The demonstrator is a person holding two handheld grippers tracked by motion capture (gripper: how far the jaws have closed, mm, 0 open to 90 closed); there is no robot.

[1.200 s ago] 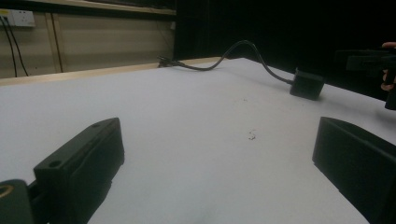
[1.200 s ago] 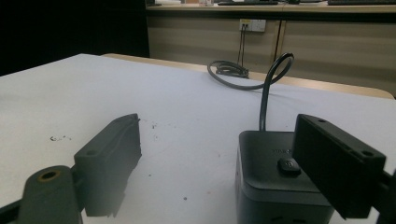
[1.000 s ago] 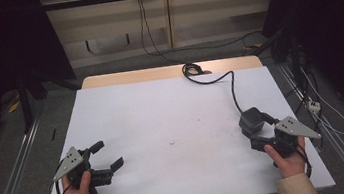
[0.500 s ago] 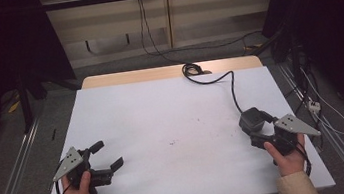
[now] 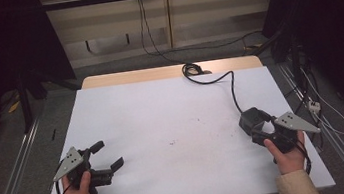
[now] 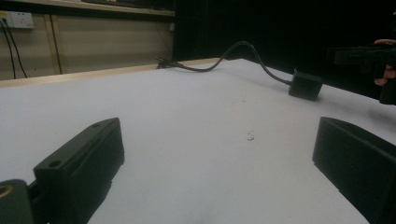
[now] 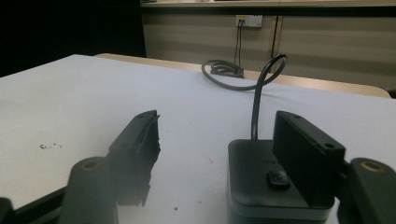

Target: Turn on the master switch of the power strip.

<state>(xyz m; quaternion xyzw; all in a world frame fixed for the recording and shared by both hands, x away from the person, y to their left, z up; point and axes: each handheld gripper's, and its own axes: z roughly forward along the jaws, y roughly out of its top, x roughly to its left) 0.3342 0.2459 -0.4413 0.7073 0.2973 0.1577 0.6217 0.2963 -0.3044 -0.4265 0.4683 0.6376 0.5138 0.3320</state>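
A black box-shaped adapter (image 5: pixel 247 119) with a cable (image 5: pixel 232 88) lies on the white table (image 5: pixel 172 112) at the right. My right gripper (image 5: pixel 263 126) is right behind it, open. In the right gripper view the adapter (image 7: pixel 254 179) sits low between the jaws, close against the right-hand one, and the gripper (image 7: pixel 215 119) grips nothing. My left gripper (image 5: pixel 108 155) rests open near the front left corner with nothing between its jaws. The left gripper view (image 6: pixel 218 128) looks across the table at the adapter (image 6: pixel 305 85) and at the right gripper (image 6: pixel 359 55) behind it.
The cable runs from the adapter to a coil (image 5: pixel 191 69) at the table's far edge, on a bare wooden strip (image 5: pixel 122 78). A few dark specks (image 5: pixel 172 142) mark the table's middle. Metal rails (image 5: pixel 13 168) run along the floor on both sides.
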